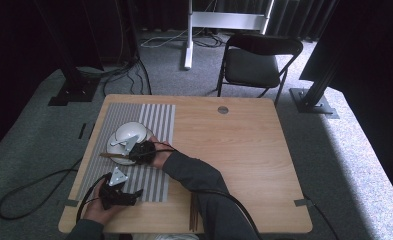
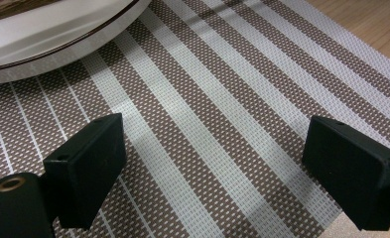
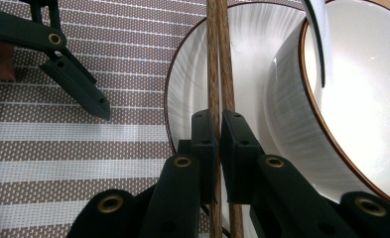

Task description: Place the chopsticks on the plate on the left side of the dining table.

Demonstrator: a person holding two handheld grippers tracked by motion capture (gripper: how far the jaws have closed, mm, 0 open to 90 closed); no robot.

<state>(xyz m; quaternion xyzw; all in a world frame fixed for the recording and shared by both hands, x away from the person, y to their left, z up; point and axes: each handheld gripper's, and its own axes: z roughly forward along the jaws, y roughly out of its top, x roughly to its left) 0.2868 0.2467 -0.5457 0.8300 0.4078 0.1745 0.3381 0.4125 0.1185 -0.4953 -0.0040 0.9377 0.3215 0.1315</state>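
Plainly, right tool (image 3: 218, 129) pinches chopsticks (image 3: 218, 59) over the plate (image 3: 192, 84); left tool (image 2: 212, 163) gapes wide, empty; no writing legible.

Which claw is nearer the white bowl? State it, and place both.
Right. The right claw is over the plate beside the white bowl, shut on the chopsticks. The left claw sits open, nearer the person, on the striped mat.

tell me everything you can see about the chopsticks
The chopsticks are a pair of slim, dark brown sticks with a wood-like grain, lying side by side and touching. The right gripper is shut on them partway along. They reach out over the white plate, beside the white bowl; whether they touch the plate cannot be told. Their tips are out of frame.
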